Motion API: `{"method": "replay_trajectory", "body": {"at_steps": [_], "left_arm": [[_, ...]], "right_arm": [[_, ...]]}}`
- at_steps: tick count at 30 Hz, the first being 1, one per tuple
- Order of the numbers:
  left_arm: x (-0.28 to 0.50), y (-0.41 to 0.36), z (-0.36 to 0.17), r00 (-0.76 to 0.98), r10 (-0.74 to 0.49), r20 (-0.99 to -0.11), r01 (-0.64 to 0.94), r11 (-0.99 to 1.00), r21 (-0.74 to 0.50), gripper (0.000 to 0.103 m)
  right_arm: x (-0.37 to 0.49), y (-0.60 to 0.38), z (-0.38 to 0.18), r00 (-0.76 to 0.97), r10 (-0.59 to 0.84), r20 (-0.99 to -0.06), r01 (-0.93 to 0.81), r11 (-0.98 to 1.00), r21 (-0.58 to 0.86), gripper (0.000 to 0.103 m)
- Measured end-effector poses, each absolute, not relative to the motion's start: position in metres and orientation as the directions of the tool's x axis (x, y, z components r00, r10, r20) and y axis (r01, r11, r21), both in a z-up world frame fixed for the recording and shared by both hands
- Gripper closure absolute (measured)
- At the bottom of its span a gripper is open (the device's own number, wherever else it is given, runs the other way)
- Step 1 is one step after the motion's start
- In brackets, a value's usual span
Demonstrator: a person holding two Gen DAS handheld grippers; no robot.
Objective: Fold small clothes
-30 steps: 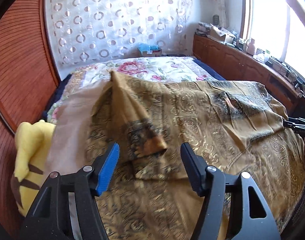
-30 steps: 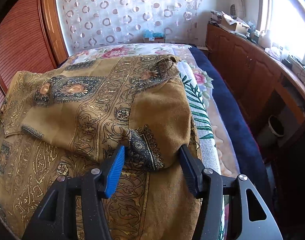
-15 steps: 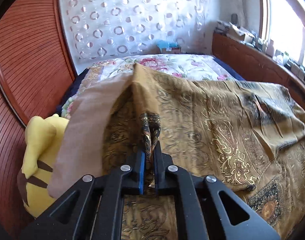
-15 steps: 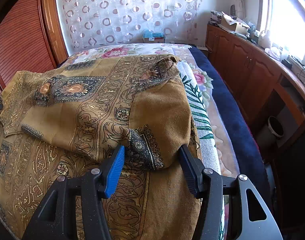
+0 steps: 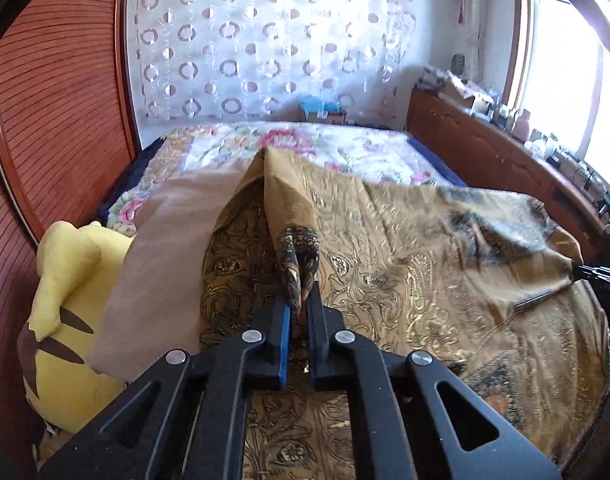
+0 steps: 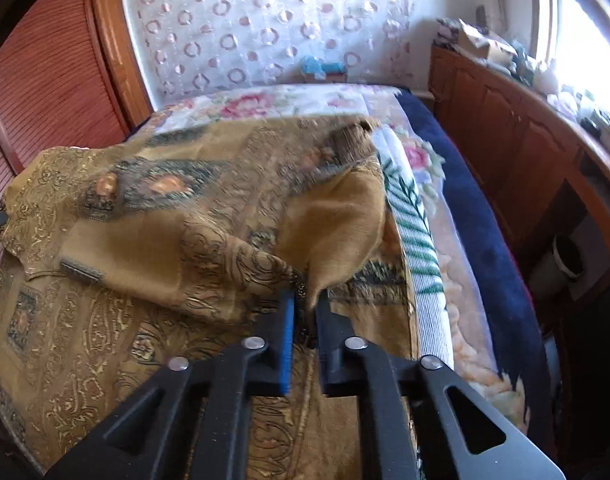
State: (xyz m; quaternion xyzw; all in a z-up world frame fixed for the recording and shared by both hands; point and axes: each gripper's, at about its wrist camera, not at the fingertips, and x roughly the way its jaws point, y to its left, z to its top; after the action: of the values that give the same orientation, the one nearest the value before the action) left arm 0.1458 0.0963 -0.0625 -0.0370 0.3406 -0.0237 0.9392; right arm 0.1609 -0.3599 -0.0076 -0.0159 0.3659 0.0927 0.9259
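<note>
Bed bears yellow plush toy; left gripper and right gripper pinch brown garment.

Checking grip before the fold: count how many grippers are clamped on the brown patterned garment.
2. The left gripper pinches a dark-patterned corner of the garment beside the yellow plush toy; the right gripper pinches a corner near the bed's window-side edge.
</note>
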Motion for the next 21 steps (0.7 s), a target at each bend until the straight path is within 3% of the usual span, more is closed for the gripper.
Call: {"method": "replay_trajectory", "body": {"at_steps": [10, 21], "left_arm": [[0.078, 0.099, -0.031, 0.811, -0.143, -0.568, 0.057, 0.985, -0.166, 0.096], [0.013, 0.112, -0.051, 0.791, -0.155, -0.592, 0.024, 0.974, -0.223, 0.096]], "right_arm": [[0.105, -0.375, 0.044, 0.805, 0.245, -0.540, -0.257, 0.965, 0.055, 0.098], [0.037, -0.392, 0.026, 0.781, 0.269, -0.564, -0.297, 0.954, 0.044, 0.098]]}}
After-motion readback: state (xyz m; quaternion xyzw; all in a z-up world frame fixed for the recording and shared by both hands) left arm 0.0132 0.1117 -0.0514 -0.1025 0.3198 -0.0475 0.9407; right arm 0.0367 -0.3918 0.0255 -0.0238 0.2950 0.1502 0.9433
